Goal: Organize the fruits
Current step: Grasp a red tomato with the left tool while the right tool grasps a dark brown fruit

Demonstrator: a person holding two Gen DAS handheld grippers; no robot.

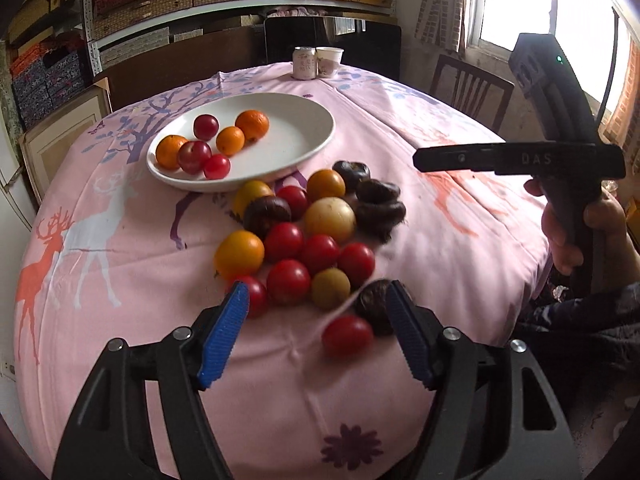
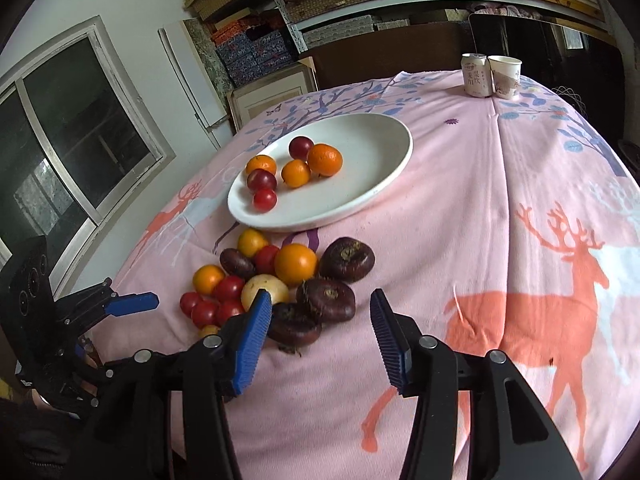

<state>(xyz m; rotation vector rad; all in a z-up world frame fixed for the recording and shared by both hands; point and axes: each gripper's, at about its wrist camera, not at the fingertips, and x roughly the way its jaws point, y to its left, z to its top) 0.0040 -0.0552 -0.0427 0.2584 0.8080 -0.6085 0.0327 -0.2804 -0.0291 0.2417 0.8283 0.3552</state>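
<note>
Blue-padded fingers of the left gripper (image 1: 318, 300) stand wide apart and grip nothing, hovering over the near edge of the fruit pile (image 1: 308, 236). A red tomato (image 1: 347, 335) lies loose on the cloth between them, toward the finger at 3 o'clock, with a dark wrinkled fruit (image 1: 374, 304) just behind it and partly hidden by that pad. The right gripper (image 2: 320, 312) is likewise spread open and empty, its 9 o'clock finger overlapping the pale yellow fruit (image 2: 265, 290) and the dark fruits (image 2: 326, 298) in view.

Beyond the pile, at 12 o'clock, the white plate (image 2: 376, 184) already holds six small orange and red fruits, bunched toward its 9 o'clock side. The plate is oval, its long axis running from roughly 8 to 2 o'clock in the left wrist view.

Likely risk: the fruits are round and packed touching one another on a soft pink tablecloth (image 1: 460, 240), so closing on one could nudge neighbours and send them rolling toward the table edge. The tomato could squirt out sideways from an off-centre pinch.
</note>
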